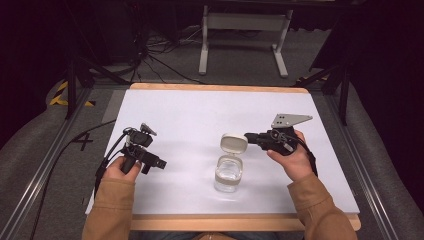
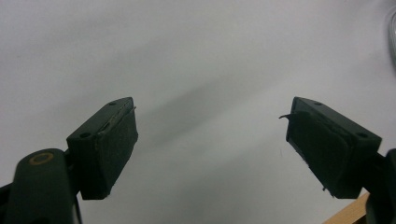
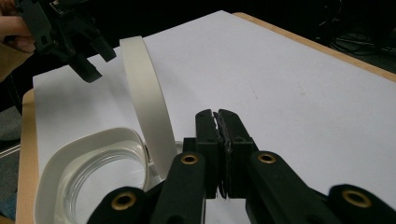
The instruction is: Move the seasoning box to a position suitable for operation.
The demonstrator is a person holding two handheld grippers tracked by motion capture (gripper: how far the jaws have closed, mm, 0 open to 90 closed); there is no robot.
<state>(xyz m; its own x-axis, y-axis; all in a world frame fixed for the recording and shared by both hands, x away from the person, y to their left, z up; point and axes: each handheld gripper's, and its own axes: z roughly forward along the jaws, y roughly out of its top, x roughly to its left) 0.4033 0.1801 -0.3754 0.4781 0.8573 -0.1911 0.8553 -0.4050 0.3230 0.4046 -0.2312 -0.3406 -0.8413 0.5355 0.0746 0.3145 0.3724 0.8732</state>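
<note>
The right tongs (image 3: 219, 116), pressed together beside the jar's (image 1: 228, 174) raised lid (image 1: 234, 143), should nudge it gently, while the spread left tongs (image 1: 161, 163) could steady the jar.

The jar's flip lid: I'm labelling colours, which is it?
White, like the rim; the lid shows best in the right gripper view.

We hold the left gripper (image 1: 161, 163) low at the left, jaws spread wide apart, nothing between the pads (image 2: 116, 140). We hold the right gripper (image 1: 248, 137) raised at the right, pointing toward the left one, jaws pressed together with nothing between them. Both sleeved forearms enter from below.
</note>
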